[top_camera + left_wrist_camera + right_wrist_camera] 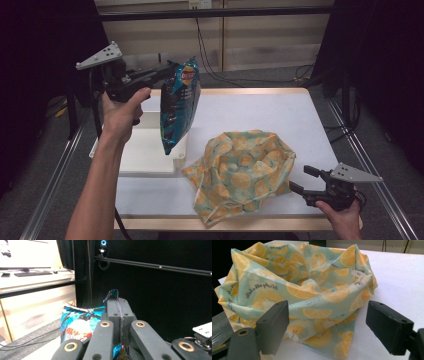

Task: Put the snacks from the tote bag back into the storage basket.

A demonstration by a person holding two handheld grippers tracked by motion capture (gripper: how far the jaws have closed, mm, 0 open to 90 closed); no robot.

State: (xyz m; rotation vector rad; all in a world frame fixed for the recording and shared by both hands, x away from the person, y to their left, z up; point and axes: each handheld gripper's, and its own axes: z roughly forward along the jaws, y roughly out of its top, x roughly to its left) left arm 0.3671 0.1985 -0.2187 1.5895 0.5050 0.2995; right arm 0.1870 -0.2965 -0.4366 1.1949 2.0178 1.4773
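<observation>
A blue chip bag (179, 102) hangs in the air over the white tray (145, 155), left of table centre. My left gripper (167, 71) is shut on its top edge; in the left gripper view the jaws pinch the foil (113, 293) with the bag (77, 323) drooping below left. A fabric bag printed with orange slices (242, 170) lies open and crumpled on the white table (280, 115). My right gripper (305, 180) stands open just right of it, low over the table. In the right gripper view the fabric bag (307, 290) lies right beyond the spread jaws, nothing between them.
The white tray sits at the table's left side with a raised rim. Metal rails (55, 170) run along both sides of the table. Cables (235, 75) lie on the floor behind it. Dark curtains close off left and right.
</observation>
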